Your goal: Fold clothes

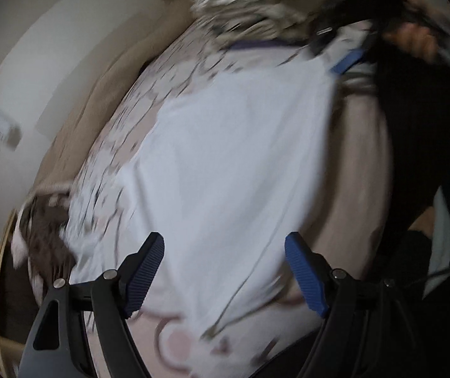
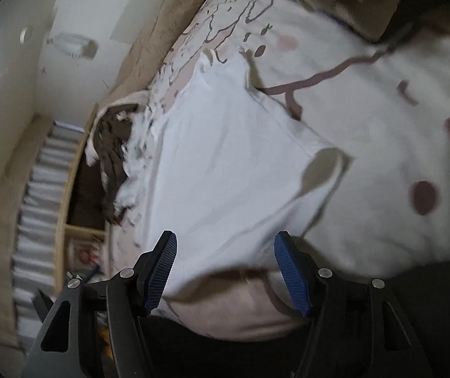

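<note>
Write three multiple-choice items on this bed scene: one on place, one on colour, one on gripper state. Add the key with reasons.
1. Where does the white garment lie?
A. on the patterned bedcover
B. on a chair
C. on the floor

2. What colour are the pads of the right hand-held gripper?
A. red
B. blue
C. yellow

3. How does the left hand-held gripper stand?
A. shut on cloth
B. out of view
C. open

Key: A, it is spread over the printed cover; B, the ribbed pads show blue; C, its fingers stand wide apart with nothing between them.
</note>
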A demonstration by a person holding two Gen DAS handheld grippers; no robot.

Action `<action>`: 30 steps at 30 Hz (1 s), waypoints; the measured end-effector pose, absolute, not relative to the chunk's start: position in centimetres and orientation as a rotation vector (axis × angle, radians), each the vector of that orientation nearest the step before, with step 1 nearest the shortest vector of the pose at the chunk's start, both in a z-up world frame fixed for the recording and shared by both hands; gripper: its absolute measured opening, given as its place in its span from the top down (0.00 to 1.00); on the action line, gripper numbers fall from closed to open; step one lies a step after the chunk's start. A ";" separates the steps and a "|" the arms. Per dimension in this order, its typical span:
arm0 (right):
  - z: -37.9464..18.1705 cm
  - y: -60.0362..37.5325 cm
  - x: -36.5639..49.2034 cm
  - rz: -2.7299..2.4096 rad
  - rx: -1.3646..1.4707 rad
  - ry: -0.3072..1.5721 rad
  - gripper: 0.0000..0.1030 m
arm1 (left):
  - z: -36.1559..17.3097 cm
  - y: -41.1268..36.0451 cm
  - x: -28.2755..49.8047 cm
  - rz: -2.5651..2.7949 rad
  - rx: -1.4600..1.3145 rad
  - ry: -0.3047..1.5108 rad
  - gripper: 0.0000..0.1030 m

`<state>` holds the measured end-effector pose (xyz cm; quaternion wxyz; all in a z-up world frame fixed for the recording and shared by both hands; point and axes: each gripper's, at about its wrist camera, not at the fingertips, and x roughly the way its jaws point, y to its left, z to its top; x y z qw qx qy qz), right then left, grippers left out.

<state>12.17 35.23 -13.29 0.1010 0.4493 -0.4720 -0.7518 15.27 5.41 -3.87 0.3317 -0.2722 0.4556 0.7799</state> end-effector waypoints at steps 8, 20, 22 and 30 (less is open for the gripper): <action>-12.0 36.1 13.7 -2.330 1.324 -1.458 0.38 | -7.2 9.6 17.3 1.916 -0.565 1.271 0.23; -15.6 34.1 11.8 -1.972 1.393 -1.556 0.29 | -6.8 11.1 14.3 1.948 -0.655 1.001 0.23; -15.9 33.5 12.2 -2.004 1.417 -1.518 0.29 | -6.8 11.2 13.8 1.956 -0.669 0.981 0.23; -14.2 33.5 11.4 -2.243 1.327 -1.428 0.29 | -8.5 11.5 12.1 2.049 -0.658 1.022 0.23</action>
